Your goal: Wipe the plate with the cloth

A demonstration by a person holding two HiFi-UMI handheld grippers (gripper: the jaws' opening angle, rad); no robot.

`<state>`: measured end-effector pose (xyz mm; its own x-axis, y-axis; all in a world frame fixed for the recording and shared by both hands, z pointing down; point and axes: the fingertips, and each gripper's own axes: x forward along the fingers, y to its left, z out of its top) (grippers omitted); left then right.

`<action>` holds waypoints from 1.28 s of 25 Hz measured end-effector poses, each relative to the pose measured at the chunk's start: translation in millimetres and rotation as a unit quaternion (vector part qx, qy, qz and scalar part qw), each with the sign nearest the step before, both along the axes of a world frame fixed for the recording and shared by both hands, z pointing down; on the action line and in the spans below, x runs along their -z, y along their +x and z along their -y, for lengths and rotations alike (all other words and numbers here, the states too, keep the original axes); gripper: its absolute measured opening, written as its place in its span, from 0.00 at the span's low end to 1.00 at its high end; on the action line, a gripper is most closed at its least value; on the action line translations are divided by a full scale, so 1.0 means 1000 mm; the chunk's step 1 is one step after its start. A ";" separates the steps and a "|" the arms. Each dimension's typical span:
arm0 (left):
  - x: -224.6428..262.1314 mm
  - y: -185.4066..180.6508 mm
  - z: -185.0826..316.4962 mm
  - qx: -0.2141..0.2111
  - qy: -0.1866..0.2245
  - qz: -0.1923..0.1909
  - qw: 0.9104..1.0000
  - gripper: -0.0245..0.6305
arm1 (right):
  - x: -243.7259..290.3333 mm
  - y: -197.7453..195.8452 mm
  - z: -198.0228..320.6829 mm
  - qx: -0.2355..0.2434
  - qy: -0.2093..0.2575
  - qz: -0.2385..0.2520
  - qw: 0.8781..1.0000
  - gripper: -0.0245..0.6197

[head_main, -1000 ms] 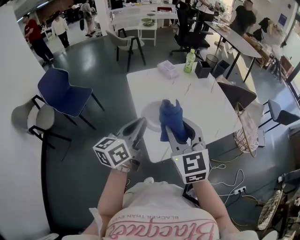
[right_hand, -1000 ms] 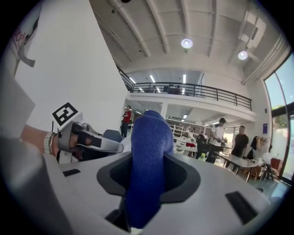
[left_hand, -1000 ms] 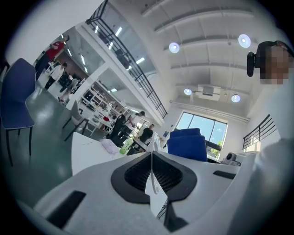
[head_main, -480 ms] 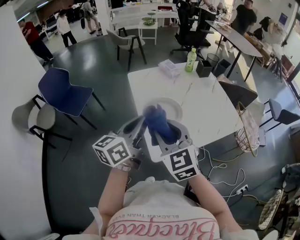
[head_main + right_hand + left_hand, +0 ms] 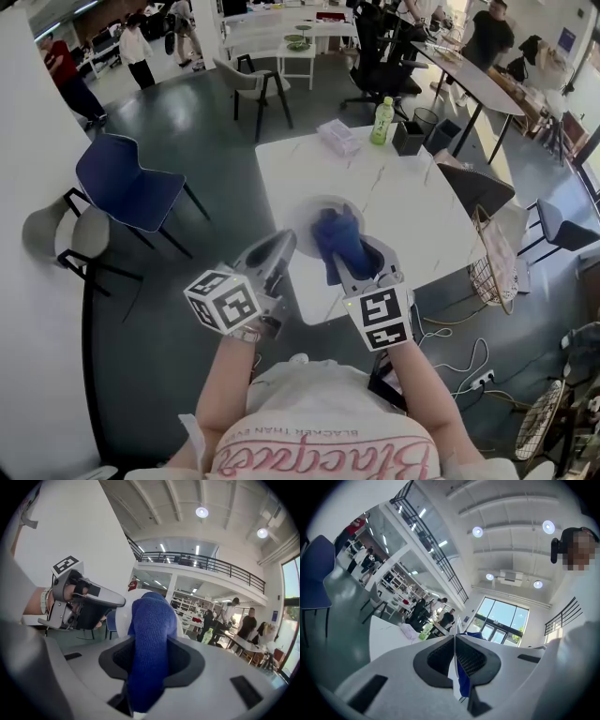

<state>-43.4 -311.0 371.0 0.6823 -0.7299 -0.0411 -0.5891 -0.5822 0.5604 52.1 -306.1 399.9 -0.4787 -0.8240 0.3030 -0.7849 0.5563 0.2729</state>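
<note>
A white plate (image 5: 317,210) is held up over the near edge of the table, its rim pinched by my left gripper (image 5: 284,246), which is shut. In the left gripper view the plate (image 5: 452,679) shows edge-on as a thin white line between the pads. My right gripper (image 5: 354,253) is shut on a bunched blue cloth (image 5: 339,240), which lies against the plate's face. In the right gripper view the cloth (image 5: 150,644) fills the gap between the jaws, and behind it are the plate (image 5: 123,617) and the left gripper (image 5: 96,603).
The white table (image 5: 403,202) carries a green bottle (image 5: 380,122), a wrapped tissue pack (image 5: 336,138) and black containers (image 5: 406,139) at its far end. A blue chair (image 5: 127,183) stands to the left and a wire basket (image 5: 492,258) to the right. People move in the background.
The right gripper swept the cloth left across the plate, then back right and a little lower. The left gripper kept still with the plate.
</note>
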 end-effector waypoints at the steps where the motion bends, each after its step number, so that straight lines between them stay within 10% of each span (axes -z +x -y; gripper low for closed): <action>1: -0.001 -0.001 0.000 0.000 0.000 0.000 1.000 0.05 | -0.003 0.005 0.002 -0.007 -0.003 0.000 1.000 0.25; 12: -0.003 -0.001 -0.001 -0.004 0.017 0.040 0.999 0.05 | -0.019 0.071 0.022 -0.094 -0.039 0.010 0.995 0.25; 19: 0.004 0.006 -0.010 -0.019 0.144 0.159 0.976 0.05 | -0.008 0.093 0.020 -0.103 -0.032 0.023 0.994 0.25; 24: 0.005 0.022 -0.021 -0.014 0.268 0.325 0.907 0.05 | 0.018 0.100 0.014 -0.097 -0.014 0.033 0.995 0.25; 32: -0.010 0.046 -0.031 -0.009 0.437 0.530 0.727 0.05 | 0.062 0.075 0.002 -0.025 0.012 0.038 0.999 0.25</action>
